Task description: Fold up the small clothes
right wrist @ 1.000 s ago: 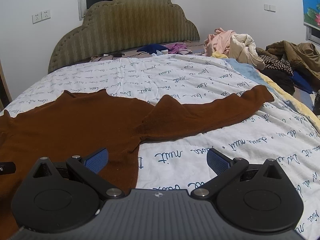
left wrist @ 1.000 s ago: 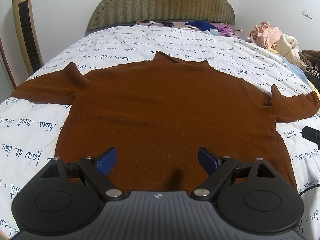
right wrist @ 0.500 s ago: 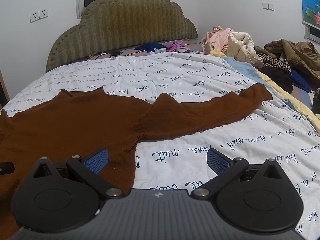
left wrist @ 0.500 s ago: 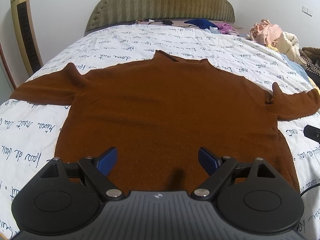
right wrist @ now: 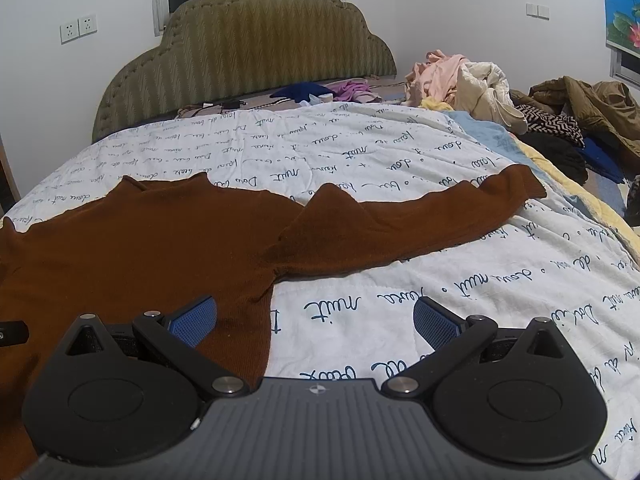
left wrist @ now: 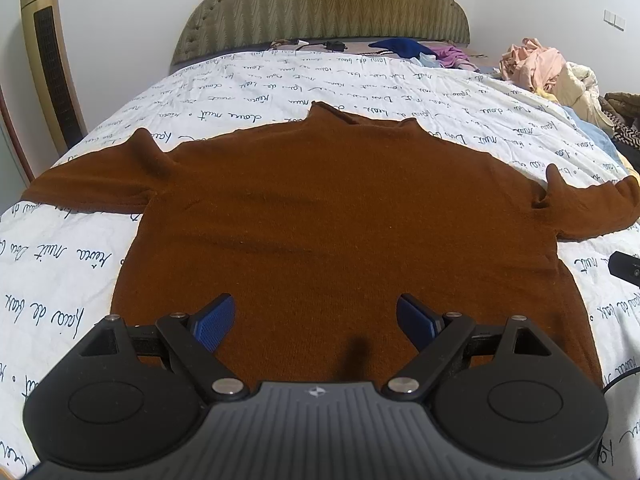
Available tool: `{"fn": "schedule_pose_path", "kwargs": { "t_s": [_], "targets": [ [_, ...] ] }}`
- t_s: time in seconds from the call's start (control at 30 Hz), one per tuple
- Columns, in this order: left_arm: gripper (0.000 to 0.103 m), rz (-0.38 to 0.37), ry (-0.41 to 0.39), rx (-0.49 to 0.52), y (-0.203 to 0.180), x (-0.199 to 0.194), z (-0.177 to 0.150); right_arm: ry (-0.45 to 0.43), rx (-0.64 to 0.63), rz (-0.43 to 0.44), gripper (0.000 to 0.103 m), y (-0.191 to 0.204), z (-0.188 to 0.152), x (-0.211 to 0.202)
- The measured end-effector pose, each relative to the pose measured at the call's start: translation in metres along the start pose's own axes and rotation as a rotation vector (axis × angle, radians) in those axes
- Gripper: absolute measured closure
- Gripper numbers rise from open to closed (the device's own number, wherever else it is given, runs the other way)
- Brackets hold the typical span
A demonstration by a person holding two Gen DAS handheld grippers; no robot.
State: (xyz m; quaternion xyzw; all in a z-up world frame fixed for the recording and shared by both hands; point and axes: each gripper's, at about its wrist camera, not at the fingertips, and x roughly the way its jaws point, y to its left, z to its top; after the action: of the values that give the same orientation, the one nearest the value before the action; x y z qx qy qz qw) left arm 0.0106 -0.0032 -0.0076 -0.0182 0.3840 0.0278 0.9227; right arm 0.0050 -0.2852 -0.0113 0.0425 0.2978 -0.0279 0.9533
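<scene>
Brown sweater (left wrist: 340,216) lay flat, face-up on the white quilt (left wrist: 60,256) with script print, both sleeves spread out sideways, collar toward the headboard (left wrist: 320,4). Left gripper (left wrist: 316,322) hung over the sweater's lower middle, fingers wide apart, nothing between them. Right gripper (right wrist: 314,322) was spread wide too, empty, straddling the sweater's right side edge near the hem, with a clothes pile (right wrist: 472,84) far right.

Matt knit sweater (left wrist: 340,216), quilted cotton bedspread (left wrist: 60,264)
</scene>
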Motion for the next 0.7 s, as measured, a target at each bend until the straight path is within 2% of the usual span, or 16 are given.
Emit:
{"fn": "schedule_pose_path", "kwargs": {
  "t_s": [0.7],
  "targets": [
    [0.015,0.009,-0.005,0.0,-0.0007,-0.0008,-0.0009,0.002,0.002,0.014,0.0,0.0004,-0.0035,0.0018]
  ]
}}
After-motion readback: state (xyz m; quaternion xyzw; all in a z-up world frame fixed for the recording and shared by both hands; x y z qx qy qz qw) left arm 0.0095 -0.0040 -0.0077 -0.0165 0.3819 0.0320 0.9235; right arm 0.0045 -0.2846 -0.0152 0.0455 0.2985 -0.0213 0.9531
